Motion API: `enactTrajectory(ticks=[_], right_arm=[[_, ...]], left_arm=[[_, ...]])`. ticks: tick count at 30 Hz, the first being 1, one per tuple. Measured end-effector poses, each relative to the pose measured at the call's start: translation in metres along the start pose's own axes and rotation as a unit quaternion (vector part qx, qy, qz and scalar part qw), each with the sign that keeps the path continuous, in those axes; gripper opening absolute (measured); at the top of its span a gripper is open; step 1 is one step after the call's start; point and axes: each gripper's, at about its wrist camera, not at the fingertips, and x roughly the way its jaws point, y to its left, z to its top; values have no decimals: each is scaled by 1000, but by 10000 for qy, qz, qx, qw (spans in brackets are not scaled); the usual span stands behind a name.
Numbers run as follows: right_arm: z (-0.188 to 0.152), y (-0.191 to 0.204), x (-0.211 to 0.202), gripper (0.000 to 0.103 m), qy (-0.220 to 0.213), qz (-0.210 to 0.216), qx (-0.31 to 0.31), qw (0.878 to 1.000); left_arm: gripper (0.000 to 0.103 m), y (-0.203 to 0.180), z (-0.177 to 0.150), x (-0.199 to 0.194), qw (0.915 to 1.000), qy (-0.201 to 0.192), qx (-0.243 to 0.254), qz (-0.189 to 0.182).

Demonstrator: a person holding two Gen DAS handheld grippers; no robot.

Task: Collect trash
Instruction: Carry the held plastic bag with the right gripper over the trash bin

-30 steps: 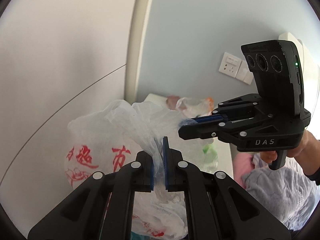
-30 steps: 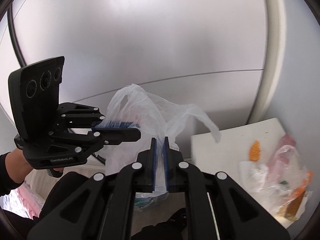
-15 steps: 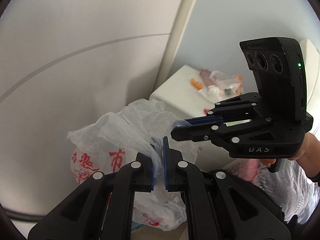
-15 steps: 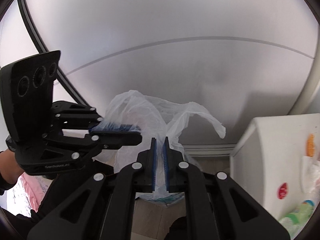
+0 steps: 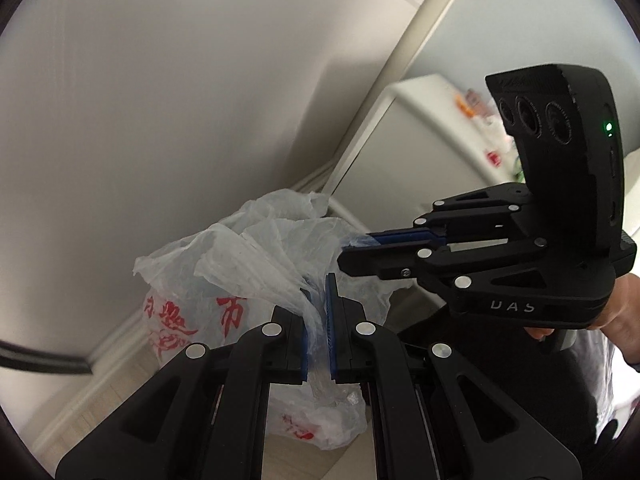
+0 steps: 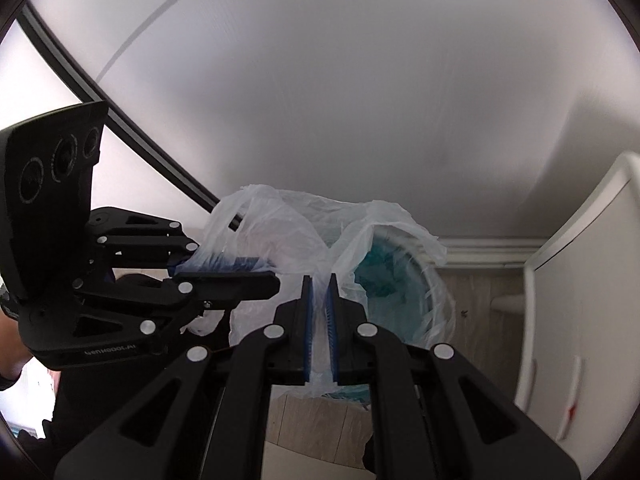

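I have the white plastic bag [image 5: 256, 280] pinched at its top by both tools: my left hand-held gripper [image 5: 316, 320] and right hand-held gripper [image 6: 319, 312] each clamp a handle. It hangs just above the lined bin [image 6: 404, 280]; next I should lower it in, then release.

A pale plank floor [image 6: 476, 300] carries a bin [image 6: 404, 280] (teal-lined, it seems) beside the white cabinet [image 6: 580, 300].
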Motion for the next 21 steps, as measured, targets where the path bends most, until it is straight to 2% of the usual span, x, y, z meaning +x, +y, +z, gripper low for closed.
enactTrajectory(ticks=[4,9,13,19,21], right_arm=[[1,-13,32,9,276,58,33,9996],[4,-7,68,9,579,99,138,9982],[2,-12,98,9,799,100,169,9966],[6,-25,141,9,1158,63,208,9930],[2,-11,152,9,1237,11,235,9920]], left_arm=[[6,18,-6,27,9995,209,-226,-71],[6,31,-12,66,9974,576,-408,-117],[6,26,0,108,9952,793,-549,-143],[6,49,3,146,9907,1057,-833,-182],[6,58,0,162,9891,1179,-865,-162]])
